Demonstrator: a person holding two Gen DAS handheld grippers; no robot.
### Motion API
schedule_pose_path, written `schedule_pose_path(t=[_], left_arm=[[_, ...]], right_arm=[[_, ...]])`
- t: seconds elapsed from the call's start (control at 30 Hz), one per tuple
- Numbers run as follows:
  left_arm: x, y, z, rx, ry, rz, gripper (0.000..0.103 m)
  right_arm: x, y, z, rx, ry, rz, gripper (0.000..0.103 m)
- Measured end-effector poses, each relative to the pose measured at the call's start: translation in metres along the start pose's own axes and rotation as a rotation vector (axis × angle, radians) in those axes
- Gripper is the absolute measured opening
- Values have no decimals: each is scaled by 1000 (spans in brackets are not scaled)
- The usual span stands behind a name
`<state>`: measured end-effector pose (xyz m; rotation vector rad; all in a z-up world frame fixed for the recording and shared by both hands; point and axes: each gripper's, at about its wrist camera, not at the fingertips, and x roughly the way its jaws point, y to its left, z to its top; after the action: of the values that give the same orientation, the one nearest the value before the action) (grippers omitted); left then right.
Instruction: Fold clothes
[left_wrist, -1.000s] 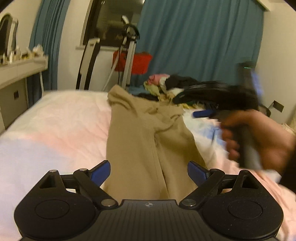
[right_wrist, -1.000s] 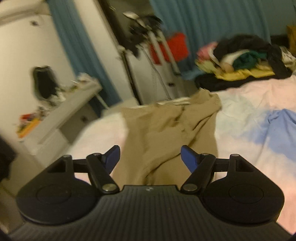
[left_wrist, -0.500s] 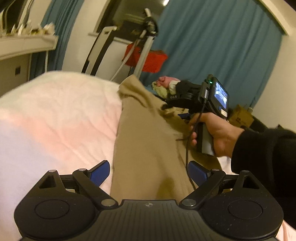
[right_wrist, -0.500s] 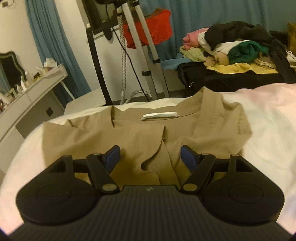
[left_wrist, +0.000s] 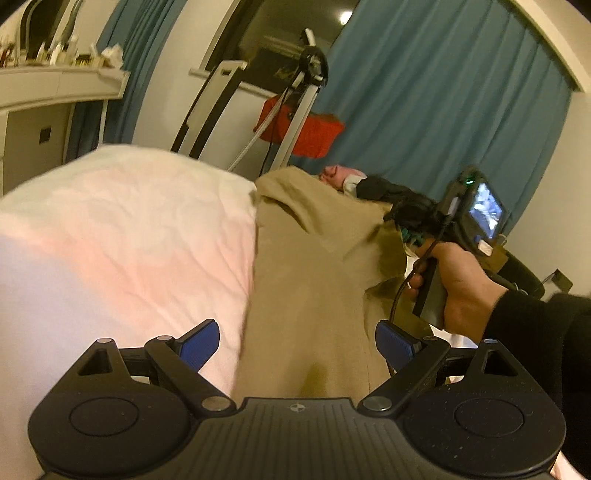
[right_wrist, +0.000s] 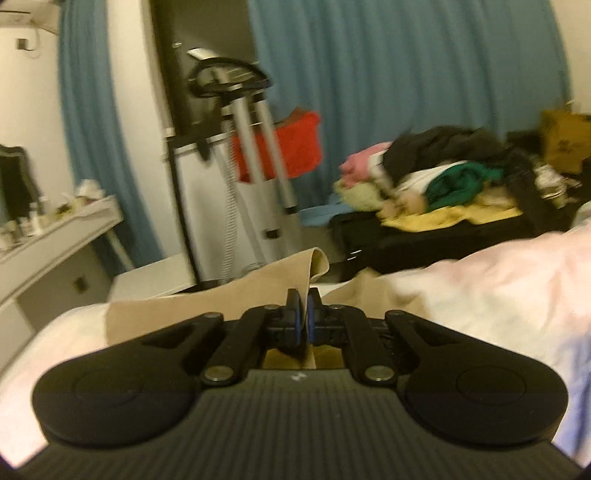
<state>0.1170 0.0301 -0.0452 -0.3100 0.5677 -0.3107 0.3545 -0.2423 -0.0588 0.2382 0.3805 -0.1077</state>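
Teal curtains (right_wrist: 406, 92) across the far wall, white wall (left_wrist: 162, 92) beside them. Dark window (left_wrist: 266, 40) between — a ceiling light reflected in the glass. White dresser (right_wrist: 55, 240) at left, cluttered with small bottles. Garment steamer stand (right_wrist: 251, 155) near a red cloth (right_wrist: 295, 147). Bed (left_wrist: 110, 240) in pale pink sheets — dim, warm lighting.

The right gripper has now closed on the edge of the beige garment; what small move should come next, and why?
Probably bring the left gripper forward and close it on the garment near its tips. The right gripper already pinches a raised fold of the cloth, while the left one is open with the garment lying flat on the bed between its fingers. A fold likely needs both ends held.
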Motion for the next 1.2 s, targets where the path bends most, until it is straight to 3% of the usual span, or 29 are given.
schedule_pose_path(t=[0.1,0.23,0.27,0.33,0.37,0.53,0.8,0.9,1.03,1.2], left_arm=[[1,-3,-1,32,1,9,93],[6,-4,-1,39,20,14,93],[8,-4,0,37,27,11,93],[8,-4,1,29,34,2,93],[7,-4,1,24,36,-3,93],[-4,-11,-1,30,45,-24,93],[-42,-28,-11,66,37,-34,93],[-59,-29,-16,72,77,-15,93],[-75,-8,-23,-77,223,-6,93],[-90,14,-37,-202,327,24,93]], right_arm=[[16,-6,-3,-11,75,-79,7],[7,-6,-5,-8,81,-77,17],[0,-5,-4,1,90,-60,27],[-20,-2,-2,8,90,-25,79],[-34,1,-1,5,77,-10,86],[-144,16,-14,-19,-4,80,85],[-322,24,-69,11,-11,95,85],[-349,13,-88,33,37,88,85],[-365,-12,-113,110,151,64,85],[-357,-46,-141,336,310,102,85]])
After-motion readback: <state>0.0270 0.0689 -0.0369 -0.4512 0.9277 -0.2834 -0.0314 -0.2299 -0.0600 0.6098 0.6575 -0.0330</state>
